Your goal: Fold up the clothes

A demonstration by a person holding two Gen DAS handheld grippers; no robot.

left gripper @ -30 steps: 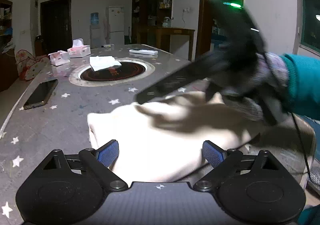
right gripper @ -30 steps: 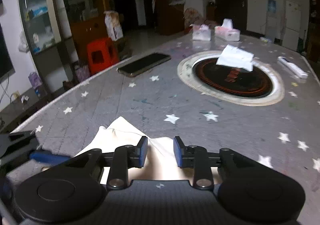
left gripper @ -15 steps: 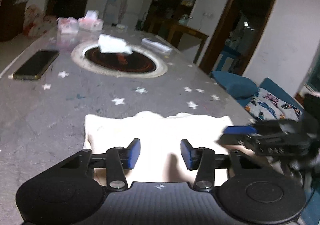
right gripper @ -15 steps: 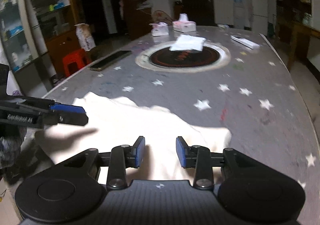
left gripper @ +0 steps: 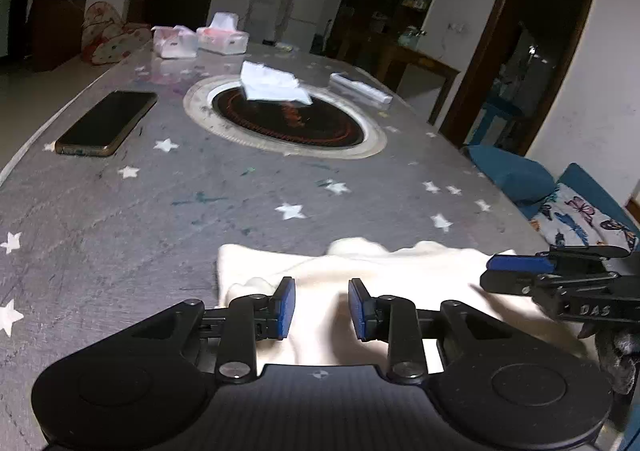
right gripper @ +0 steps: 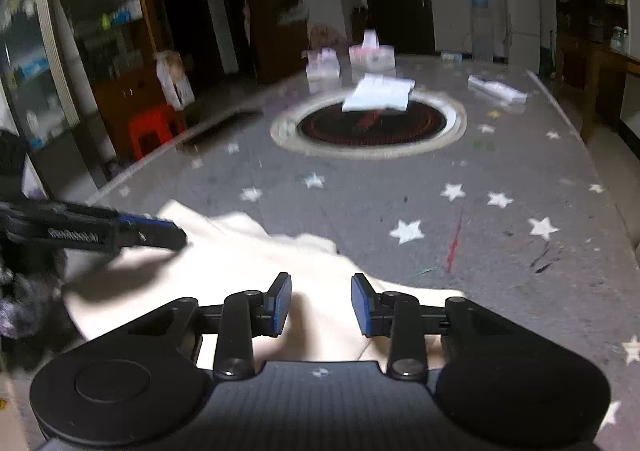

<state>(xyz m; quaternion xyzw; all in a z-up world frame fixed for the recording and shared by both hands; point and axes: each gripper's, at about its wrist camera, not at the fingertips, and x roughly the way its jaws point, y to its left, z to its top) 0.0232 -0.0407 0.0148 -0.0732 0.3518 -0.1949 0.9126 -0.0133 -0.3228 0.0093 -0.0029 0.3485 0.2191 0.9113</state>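
Observation:
A cream folded garment (left gripper: 360,275) lies on the near edge of the grey star-patterned table (left gripper: 160,203); it also shows in the right wrist view (right gripper: 248,263). My left gripper (left gripper: 322,307) is open with a narrow gap and hovers over the garment's near-left part, holding nothing. My right gripper (right gripper: 321,305) is open the same way over the garment's near-right part. The right gripper also shows at the right of the left wrist view (left gripper: 552,279), and the left gripper at the left of the right wrist view (right gripper: 100,231).
A black phone (left gripper: 106,123) lies at the left. A round inset hotplate (left gripper: 286,121) with a white cloth (left gripper: 272,85) sits mid-table. Tissue boxes (left gripper: 200,41) and a white remote (left gripper: 360,89) lie at the far end. A blue sofa (left gripper: 560,191) stands to the right.
My left gripper has narrowed from wide open a second ago. Both grippers have swung apart to the garment's two sides and face the table's far end; the garment lies flatter.

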